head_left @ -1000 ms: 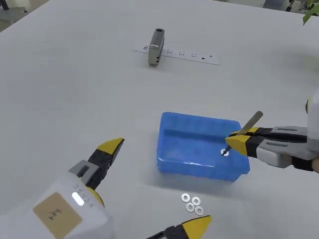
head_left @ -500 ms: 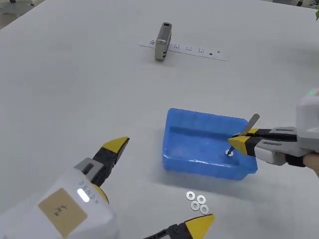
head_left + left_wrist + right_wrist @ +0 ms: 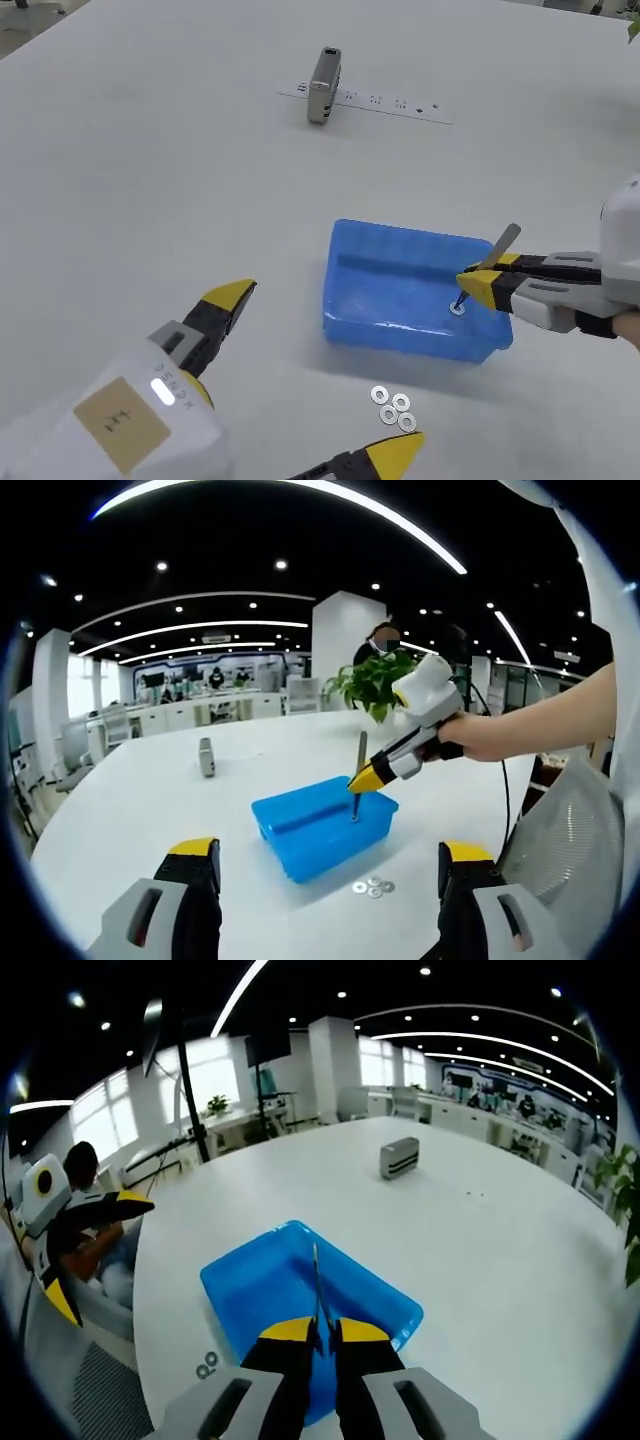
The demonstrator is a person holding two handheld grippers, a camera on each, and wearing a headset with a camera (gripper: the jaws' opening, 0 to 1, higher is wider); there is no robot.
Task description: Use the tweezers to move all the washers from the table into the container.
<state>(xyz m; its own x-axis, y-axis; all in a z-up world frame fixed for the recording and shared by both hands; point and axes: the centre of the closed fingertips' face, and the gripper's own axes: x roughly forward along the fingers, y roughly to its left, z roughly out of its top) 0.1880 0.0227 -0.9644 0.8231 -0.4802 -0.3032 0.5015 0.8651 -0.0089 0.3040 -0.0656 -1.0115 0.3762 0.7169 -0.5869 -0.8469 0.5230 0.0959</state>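
1. Washers, small flat steel rings (image 3: 394,408): three on white table (image 3: 150,180) just before blue plastic container (image 3: 400,338); one at tweezer tips inside it.
2. Right gripper (image 3: 481,282) jaws closed on slim metal tweezers (image 3: 503,245); left gripper (image 3: 318,372) wide, empty.
3. Judged light, stiff, slippery; pinch across the rim.

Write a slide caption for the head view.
Right gripper holds tweezers, tips in the container; washers lie on the table.
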